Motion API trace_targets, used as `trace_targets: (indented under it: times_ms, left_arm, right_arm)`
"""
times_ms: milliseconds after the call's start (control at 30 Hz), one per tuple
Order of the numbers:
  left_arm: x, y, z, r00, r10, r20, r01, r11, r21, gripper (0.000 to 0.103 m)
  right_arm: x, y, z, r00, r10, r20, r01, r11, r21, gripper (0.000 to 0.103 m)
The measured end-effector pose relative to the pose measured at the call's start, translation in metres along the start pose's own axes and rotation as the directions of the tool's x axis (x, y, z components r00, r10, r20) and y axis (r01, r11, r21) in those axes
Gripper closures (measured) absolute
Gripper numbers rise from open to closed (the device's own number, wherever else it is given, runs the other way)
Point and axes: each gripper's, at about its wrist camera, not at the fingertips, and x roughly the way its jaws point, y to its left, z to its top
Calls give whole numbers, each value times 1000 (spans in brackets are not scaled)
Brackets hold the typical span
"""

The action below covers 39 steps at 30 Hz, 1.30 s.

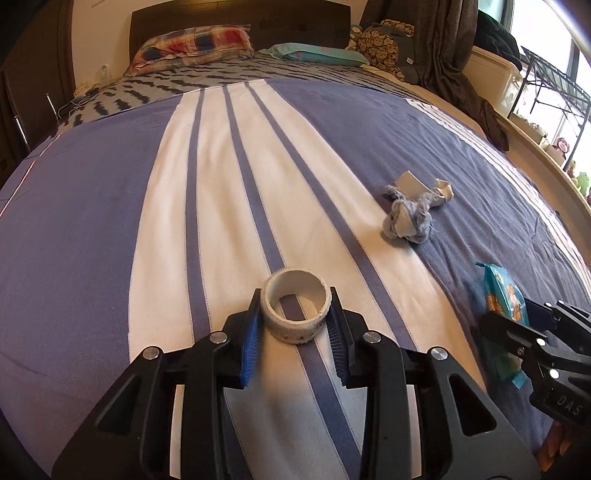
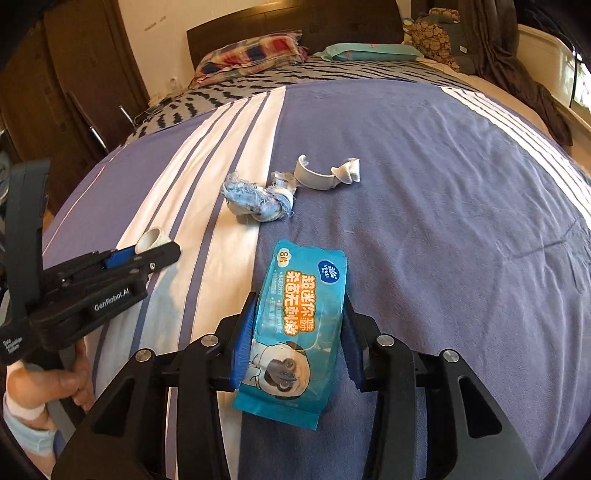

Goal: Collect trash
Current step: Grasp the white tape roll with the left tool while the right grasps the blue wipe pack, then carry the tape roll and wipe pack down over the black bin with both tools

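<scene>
On my left hand-held gripper point(image 1: 295, 325) I have the 2 blue-padded fingers point(image 1: 248, 343) pressed against both sides of a white tape core point(image 1: 297, 308), a short, grubby ring standing on its edge face with its hole facing up. It sits on the bed cover point(image 1: 110, 221), right over a blue stripe in the white band. From the right wrist view I can see the same gripper low at the left, with the ring at its tips and a hand point(image 2: 74, 380) around its grip.

My right hand-held gripper point(image 2: 297, 332) is clamped on a blue wet-wipe packet point(image 2: 295, 328). The packet lies flat on the blue part of the cover, long axis running away from me, and the pads touch its 2 long edges about midway along, with the foil slightly bowed between them.

Farther up the bed, well apart from both grippers, I see a frayed light blue cloth scrap point(image 2: 258, 203) bunched at the border of the white band and the blue field. Just beside it, on the blue, lies a curved white strip point(image 2: 317, 177) with a crumpled white end point(image 2: 347, 171). 2 pillows point(image 1: 192, 46) lie at the dark headboard point(image 1: 295, 18).
</scene>
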Motion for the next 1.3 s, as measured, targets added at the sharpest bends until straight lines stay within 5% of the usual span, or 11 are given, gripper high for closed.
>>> trace_targets:
  times_ms: [433, 967, 1300]
  left_arm:
    - [-86, -33, -97, 1000, -20, -24, 19, 1000, -7, 72]
    - [-202, -77, -246, 999, -48, 16, 48, 998, -34, 72]
    - [-193, -91, -349, 985, -71, -154, 63, 997, -55, 72]
  right_arm:
    - [-67, 3, -64, 999, -34, 21, 35, 998, -51, 61]
    - [-170, 2, -196, 999, 15, 35, -13, 998, -60, 61]
    - [-180, 4, -287, 993, 59, -98, -66, 996, -67, 61]
